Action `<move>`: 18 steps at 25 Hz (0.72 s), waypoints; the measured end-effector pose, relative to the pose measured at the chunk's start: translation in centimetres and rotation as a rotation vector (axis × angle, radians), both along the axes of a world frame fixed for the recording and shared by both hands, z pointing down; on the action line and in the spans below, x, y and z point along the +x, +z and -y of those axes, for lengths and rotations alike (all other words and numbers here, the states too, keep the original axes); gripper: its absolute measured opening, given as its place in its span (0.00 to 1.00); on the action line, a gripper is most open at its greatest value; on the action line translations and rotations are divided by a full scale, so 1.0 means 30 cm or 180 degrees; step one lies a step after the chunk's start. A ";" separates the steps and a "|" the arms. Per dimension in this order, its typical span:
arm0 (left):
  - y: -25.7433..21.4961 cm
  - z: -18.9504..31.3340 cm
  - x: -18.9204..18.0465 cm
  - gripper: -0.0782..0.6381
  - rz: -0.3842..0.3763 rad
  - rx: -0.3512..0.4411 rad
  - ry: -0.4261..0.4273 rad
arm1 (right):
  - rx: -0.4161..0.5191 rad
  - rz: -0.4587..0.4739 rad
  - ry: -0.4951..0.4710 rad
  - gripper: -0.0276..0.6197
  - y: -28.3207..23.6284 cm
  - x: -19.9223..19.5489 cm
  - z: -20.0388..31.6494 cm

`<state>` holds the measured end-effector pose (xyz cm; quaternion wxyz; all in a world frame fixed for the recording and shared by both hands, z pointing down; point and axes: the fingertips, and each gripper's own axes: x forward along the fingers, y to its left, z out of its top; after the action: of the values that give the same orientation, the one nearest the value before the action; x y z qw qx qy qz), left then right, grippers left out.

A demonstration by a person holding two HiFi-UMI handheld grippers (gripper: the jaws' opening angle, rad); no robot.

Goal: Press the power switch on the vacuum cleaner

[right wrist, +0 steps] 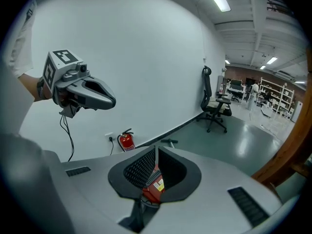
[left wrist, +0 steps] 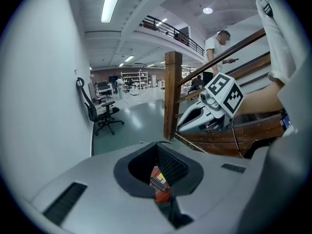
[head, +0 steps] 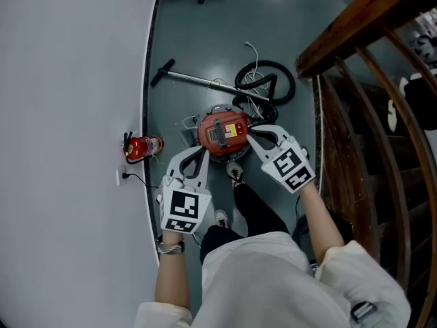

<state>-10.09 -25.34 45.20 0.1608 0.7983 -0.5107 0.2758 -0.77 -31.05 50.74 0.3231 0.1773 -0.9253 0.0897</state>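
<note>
The red vacuum cleaner sits on the grey floor, a yellow label on its top. Its black hose coils behind it, and the metal wand lies to the back left. My left gripper hovers at the vacuum's near-left side, and my right gripper at its near-right side; both are shut with nothing held. In the left gripper view the shut left gripper frames the vacuum below it. The right gripper view shows the same: the right gripper over the vacuum.
A white wall runs along the left, with a red fire extinguisher and a socket at its foot. A wooden stair rail stands on the right. My shoes are just in front of the vacuum. An office chair stands farther off.
</note>
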 end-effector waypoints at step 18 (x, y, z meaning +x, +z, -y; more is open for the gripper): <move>0.329 0.050 0.022 0.11 -0.0262 -0.0442 -0.0057 | -0.0528 -0.0267 -0.0001 0.09 0.427 0.034 0.076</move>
<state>-9.43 -26.82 55.06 0.2392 0.7912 -0.4905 0.2761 0.23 -33.32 63.56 0.3752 0.1533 -0.9003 0.1584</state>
